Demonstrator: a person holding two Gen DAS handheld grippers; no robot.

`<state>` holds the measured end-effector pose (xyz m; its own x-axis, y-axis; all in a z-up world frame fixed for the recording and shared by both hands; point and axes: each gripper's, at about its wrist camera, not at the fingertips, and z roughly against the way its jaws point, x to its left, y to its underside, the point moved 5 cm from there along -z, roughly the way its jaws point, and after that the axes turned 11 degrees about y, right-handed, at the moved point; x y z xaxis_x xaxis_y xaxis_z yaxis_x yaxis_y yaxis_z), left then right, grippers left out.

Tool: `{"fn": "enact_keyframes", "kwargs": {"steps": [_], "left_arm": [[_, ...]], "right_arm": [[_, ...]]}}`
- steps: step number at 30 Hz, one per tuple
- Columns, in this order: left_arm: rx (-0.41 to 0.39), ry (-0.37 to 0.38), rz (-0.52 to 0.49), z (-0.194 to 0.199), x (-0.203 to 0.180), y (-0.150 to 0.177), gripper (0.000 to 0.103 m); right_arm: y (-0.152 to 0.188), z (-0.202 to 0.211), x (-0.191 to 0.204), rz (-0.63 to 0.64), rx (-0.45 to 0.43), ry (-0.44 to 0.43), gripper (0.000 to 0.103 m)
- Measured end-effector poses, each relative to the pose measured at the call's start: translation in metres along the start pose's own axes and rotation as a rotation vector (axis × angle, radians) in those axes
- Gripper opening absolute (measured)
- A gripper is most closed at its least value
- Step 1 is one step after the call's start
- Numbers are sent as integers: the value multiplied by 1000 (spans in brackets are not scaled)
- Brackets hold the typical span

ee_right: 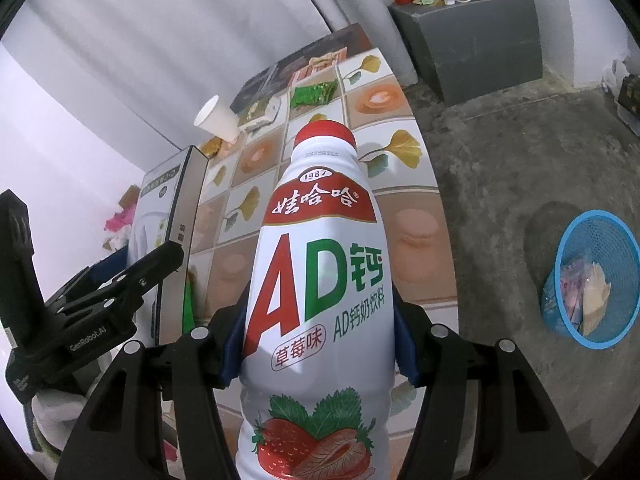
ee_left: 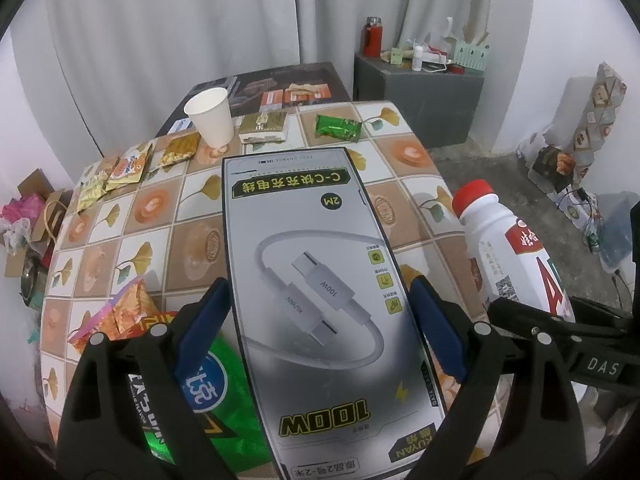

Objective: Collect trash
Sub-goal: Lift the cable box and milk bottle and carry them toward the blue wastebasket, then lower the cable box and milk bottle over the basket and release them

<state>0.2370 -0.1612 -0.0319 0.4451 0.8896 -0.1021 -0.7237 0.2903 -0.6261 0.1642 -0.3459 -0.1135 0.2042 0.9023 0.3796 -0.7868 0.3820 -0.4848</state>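
Observation:
My left gripper (ee_left: 318, 312) is shut on a flat grey cable box (ee_left: 316, 280) and holds it above the tiled table (ee_left: 132, 240). My right gripper (ee_right: 320, 332) is shut on a white AD milk bottle (ee_right: 320, 280) with a red cap, held over the table's right edge; the bottle also shows in the left wrist view (ee_left: 504, 248). The cable box shows edge-on in the right wrist view (ee_right: 172, 216). A blue trash basket (ee_right: 592, 276) with some rubbish inside stands on the floor to the right.
On the table lie a white paper cup (ee_left: 210, 116), a green wrapper (ee_left: 336, 126), a gold packet (ee_left: 264, 128), yellow snack wrappers (ee_left: 128, 164), an orange wrapper (ee_left: 120, 312) and a green bag (ee_left: 228, 400). A grey cabinet (ee_left: 416, 96) stands behind.

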Motion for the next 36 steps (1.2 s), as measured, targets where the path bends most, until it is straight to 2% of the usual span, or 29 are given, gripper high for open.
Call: {"fn": "enact_keyframes", "kwargs": {"steps": [7,13,25,36], "left_arm": [[-36,34,-6,21,-9,6,86],[-56,97,-32,35,-25,13,86],[-63,177,-129,52,-89,38,86],[-71,221,-171,58,-136,53,86]], "right_arm": [[13,22,-11,-54,-41,-12,59],[38,44,-24,-117,-82,-17,59],[95,89,-75,-241,-182,-30,59],[113,112,-99,-264,-217,-23,59]]}}
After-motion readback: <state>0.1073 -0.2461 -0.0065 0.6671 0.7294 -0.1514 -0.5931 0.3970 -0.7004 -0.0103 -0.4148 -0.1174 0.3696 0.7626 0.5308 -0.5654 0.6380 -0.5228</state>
